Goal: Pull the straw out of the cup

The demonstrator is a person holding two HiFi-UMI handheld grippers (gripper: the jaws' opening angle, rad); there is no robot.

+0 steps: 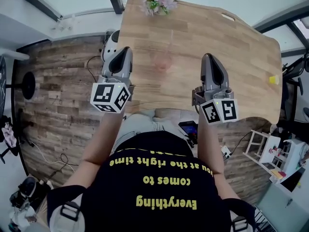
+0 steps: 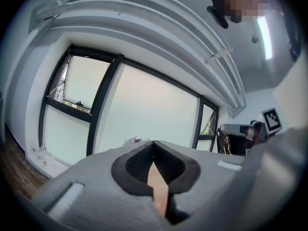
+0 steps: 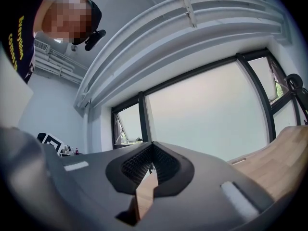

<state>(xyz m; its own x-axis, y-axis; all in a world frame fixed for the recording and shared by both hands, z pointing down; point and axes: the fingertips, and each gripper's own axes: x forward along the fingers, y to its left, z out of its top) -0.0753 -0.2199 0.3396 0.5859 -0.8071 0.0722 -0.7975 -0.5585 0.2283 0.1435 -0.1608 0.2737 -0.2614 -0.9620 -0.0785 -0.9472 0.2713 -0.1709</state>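
Cup (image 1: 161, 61) showed only as a faint, pinkish, see-through shape on the wooden table (image 1: 241, 42) in the head view, lying between your two grippers and a little beyond their tips. The straw could not be told apart from it at that size.

You held the left gripper (image 1: 123, 50) over the table's near left edge and the right gripper (image 1: 208, 57) over the near right part. Both pointed away from you across the tabletop, and neither touched the cup.

In the left gripper view, the left gripper (image 2: 153, 142) had its jaws pressed together at the tips with nothing between them. Only a sliver of tabletop showed through the gap behind the pads.

In the right gripper view, the right gripper (image 3: 153, 144) was the same, its tips closed on each other and holding nothing.

A bunch of flowers (image 1: 159, 1) stood at the table's far edge, and a small yellow object (image 1: 273, 79) lay near its right edge. Both gripper views looked toward a large window (image 2: 144, 114).
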